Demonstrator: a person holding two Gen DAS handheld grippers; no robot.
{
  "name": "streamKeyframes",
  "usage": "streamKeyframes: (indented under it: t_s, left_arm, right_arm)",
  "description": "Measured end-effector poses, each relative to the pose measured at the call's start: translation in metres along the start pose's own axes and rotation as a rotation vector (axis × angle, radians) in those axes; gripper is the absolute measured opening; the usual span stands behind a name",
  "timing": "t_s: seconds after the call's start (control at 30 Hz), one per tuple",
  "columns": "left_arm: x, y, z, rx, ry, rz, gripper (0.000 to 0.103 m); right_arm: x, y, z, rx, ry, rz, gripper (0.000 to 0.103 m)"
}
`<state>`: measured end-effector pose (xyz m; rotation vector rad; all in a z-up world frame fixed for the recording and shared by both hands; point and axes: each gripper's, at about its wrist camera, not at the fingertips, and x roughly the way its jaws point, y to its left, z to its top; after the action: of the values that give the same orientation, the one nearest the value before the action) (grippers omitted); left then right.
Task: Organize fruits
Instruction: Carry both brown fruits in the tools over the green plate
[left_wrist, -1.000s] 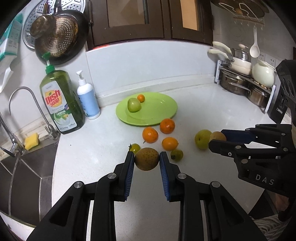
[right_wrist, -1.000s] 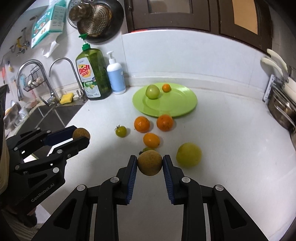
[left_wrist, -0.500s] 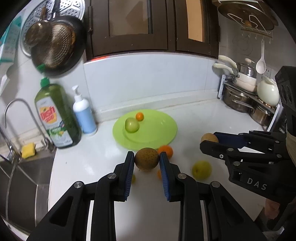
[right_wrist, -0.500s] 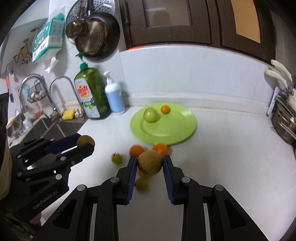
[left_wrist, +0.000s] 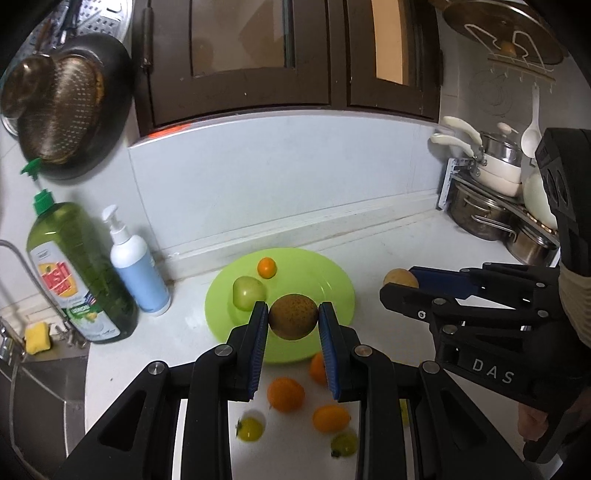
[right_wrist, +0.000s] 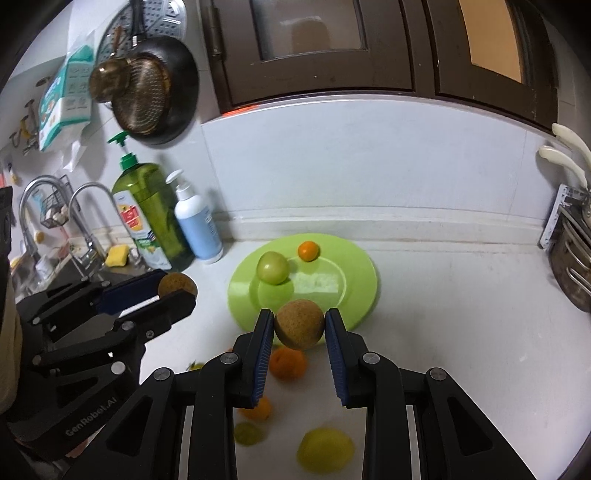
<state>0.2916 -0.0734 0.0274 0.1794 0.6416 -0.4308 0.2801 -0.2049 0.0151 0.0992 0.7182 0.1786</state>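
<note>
Left claw (left_wrist: 293, 320) pinching a round brown fruit (left_wrist: 293, 316) across its widest girth, blue pads (left_wrist: 259, 343) flat against opposite flanks; held in the air above the near rim of the green plate (left_wrist: 332, 280). Right claw (right_wrist: 299, 328) likewise pinching a second brown fruit (right_wrist: 299, 324), paler and finely speckled, also over the plate's near rim. Both fruits roughly spherical, with matte, russeted skin, each filling the gap between the pads.

Likely handling: firm and moderately heavy for the size, dry skin offering fair friction, yet prone to rolling once released on a shallow plate. Best taken at the equator, as here; a grip nearer a pole would probably squeeze the fruit out. Bruising possible under hard pressure.

Already on the plate, toward the bench's back edge: a green apple (left_wrist: 248, 291) and a small orange (left_wrist: 266, 267), close together but apart. Remaining on the white bench (left_wrist: 388, 240), on the near side of the plate: several oranges (left_wrist: 285, 393), small greenish-yellow fruits (left_wrist: 250, 428) and a larger yellow-green fruit (right_wrist: 325, 448), blurred. Toward the bench's left edge, beside the sink: a green dish-soap bottle (left_wrist: 79, 277) and a white pump bottle (left_wrist: 138, 273).
</note>
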Motion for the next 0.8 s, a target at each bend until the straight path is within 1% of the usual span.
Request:
streamKeyframes:
  t_s: [0.37,0.6,0.8]
  left_arm:
    - [0.067,0.020,0.028,-0.020,0.080,-0.035,0.028]
    - [0.109,0.035,0.042,-0.008,0.114,-0.017,0.028]
    - [0.139,0.048,0.050,0.006,0.138,-0.001,0.028]
  right_arm:
    - [0.062,-0.024,0.040,0.006,0.053,-0.020,0.030]
    - [0.105,-0.035,0.059,0.003,0.110,-0.028,0.030]
    - [0.142,-0.040,0.070,0.014,0.167,-0.011,0.030]
